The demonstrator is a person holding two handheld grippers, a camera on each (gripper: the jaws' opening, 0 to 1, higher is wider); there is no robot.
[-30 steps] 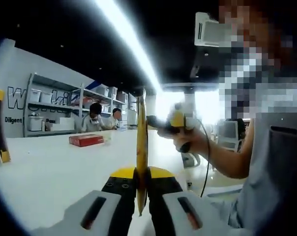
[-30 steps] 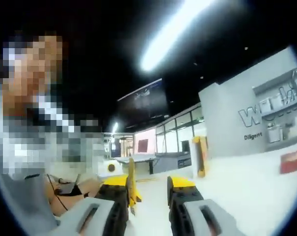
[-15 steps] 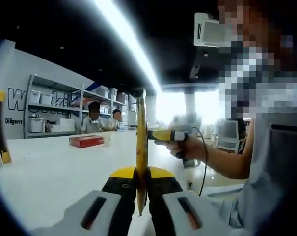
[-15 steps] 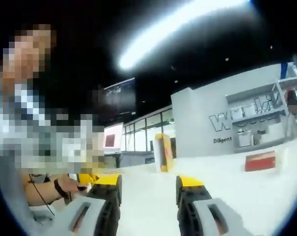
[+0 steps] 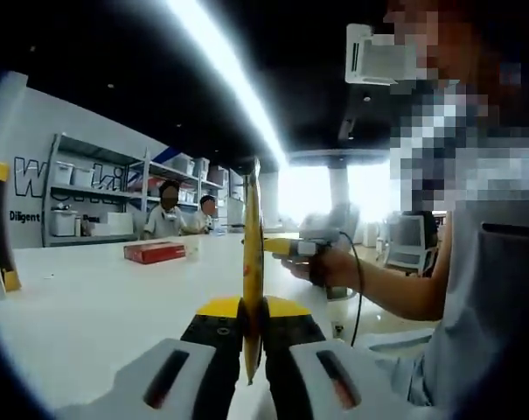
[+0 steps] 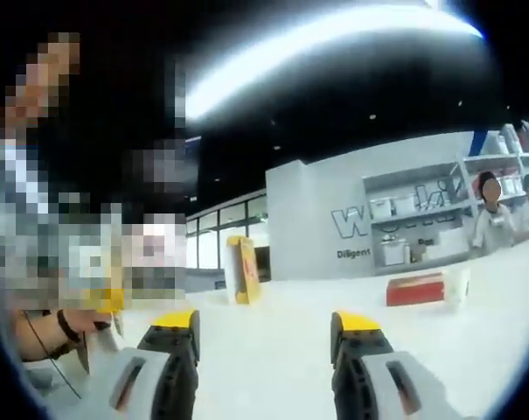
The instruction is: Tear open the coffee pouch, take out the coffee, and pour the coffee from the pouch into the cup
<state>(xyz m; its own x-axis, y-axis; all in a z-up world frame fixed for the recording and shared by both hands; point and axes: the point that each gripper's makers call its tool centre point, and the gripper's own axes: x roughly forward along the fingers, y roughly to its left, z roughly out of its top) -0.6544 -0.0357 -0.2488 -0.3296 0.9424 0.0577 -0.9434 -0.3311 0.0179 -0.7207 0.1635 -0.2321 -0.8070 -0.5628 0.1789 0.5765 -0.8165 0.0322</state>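
Background stuff: a red box (image 5: 154,251) lies flat on the white table (image 5: 89,306), with grey shelving (image 5: 98,197) holding white bins behind it. Two people (image 5: 184,210) sit just right of the shelving. A yellow upright stand (image 6: 243,269) sits well left of the box.

A long ceiling light (image 5: 225,74) burns out to pure white across a dark ceiling in both views, and in the left gripper view bright windows (image 5: 321,188) glare behind the pouch (image 5: 252,262). The white table (image 5: 98,306) is evenly lit with soft shadows. Fisheye bending curves the edges, and the right gripper view is slightly blurred.
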